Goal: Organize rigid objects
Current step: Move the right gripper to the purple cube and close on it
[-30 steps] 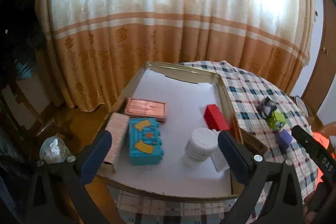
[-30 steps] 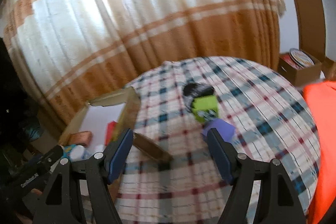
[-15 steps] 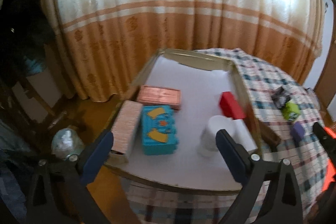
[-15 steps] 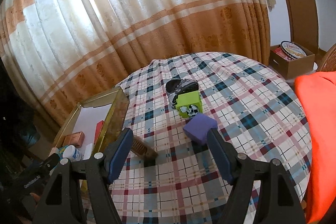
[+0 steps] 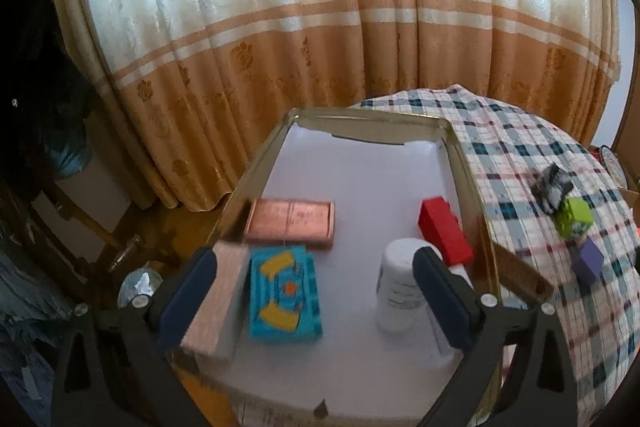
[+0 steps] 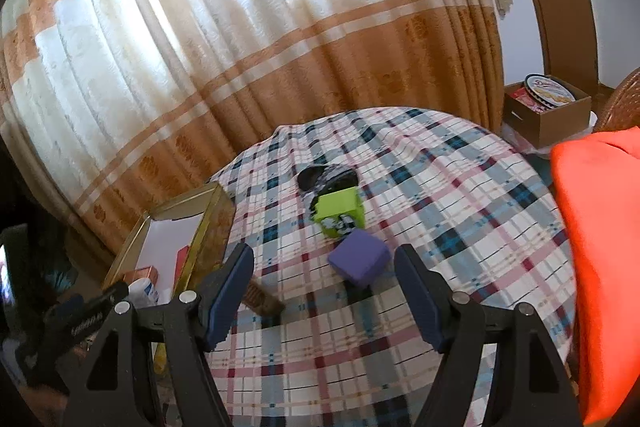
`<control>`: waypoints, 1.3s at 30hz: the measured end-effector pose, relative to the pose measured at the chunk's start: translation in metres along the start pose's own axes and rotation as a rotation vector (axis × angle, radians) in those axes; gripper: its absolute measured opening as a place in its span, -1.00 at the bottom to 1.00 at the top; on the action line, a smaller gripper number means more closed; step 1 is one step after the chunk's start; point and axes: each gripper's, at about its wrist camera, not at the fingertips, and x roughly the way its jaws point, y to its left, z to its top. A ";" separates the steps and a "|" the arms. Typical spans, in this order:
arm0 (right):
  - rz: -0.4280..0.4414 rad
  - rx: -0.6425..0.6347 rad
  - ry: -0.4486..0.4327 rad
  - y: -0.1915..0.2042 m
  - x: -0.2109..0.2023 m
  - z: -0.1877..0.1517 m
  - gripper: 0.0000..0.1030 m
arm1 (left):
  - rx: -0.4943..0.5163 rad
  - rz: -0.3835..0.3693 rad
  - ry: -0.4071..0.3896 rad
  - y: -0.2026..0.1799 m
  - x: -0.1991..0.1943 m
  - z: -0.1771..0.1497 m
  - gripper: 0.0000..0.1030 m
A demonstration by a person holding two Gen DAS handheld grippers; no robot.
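Curtains hang behind the plaid table (image 6: 460, 211); both my grippers, left (image 5: 316, 291) and right (image 6: 324, 291), tilt down, jaws apart, empty. Only the left view shows the teal box (image 5: 285, 295).

Boxes (image 5: 289, 223) and a cup (image 5: 400, 285) lie in the tray (image 5: 472, 179) (left), three cubes (image 6: 359, 257) right on the table (image 6: 460, 187).

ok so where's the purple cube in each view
Left wrist: the purple cube sits at the far right edge, on the plaid cloth, below the green cube.
Right wrist: purple cube is near centre, just ahead of the open tongs.
Shared landmark: the green cube, right behind the purple one in both views.
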 end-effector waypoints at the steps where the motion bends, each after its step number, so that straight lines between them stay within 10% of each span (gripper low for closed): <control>1: -0.004 0.003 -0.001 -0.002 -0.001 0.001 0.45 | 0.005 0.016 0.005 -0.002 0.004 0.003 0.93; 20: -0.053 -0.046 0.059 -0.032 0.012 0.008 0.45 | 0.008 -0.201 -0.069 -0.047 -0.033 0.007 0.93; 39: 0.028 -0.305 0.282 -0.004 0.082 0.013 0.28 | -0.097 -0.169 0.026 -0.059 -0.044 -0.021 0.93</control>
